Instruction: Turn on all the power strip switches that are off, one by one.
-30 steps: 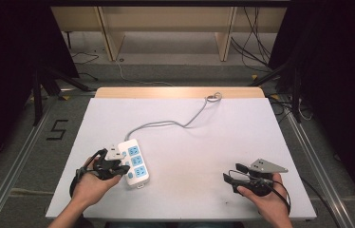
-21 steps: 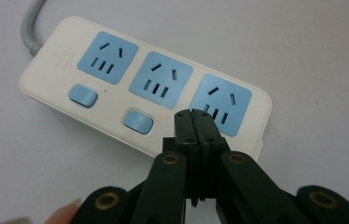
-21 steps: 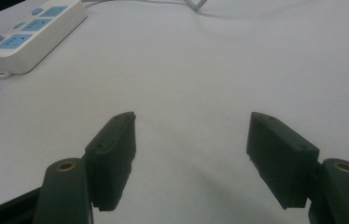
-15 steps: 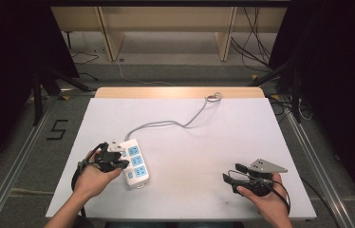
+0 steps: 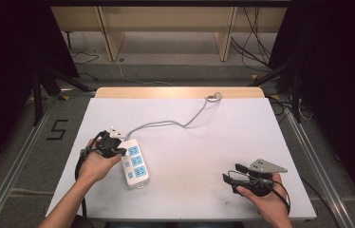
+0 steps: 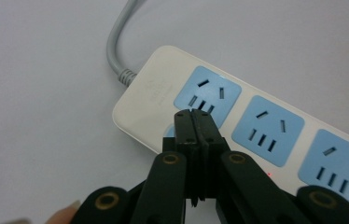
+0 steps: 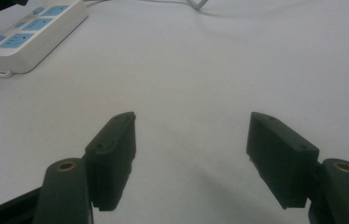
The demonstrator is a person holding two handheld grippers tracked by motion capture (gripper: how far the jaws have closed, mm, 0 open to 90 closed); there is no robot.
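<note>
Jaws pressed flat together on our left gripper (image 6: 195, 122), nothing between them, tips hovering over the cord end of the white power strip (image 6: 256, 135), right by its first blue socket. Against a second ago, that hand has drawn back a touch toward the table's left edge, and the strip (image 5: 134, 163) looks unmoved on the white table (image 5: 204, 142), grey cable (image 5: 175, 122) trailing away. We judge it a pull-off from the strip. Our right gripper (image 7: 191, 158) sits wide open, empty, well apart.
</note>
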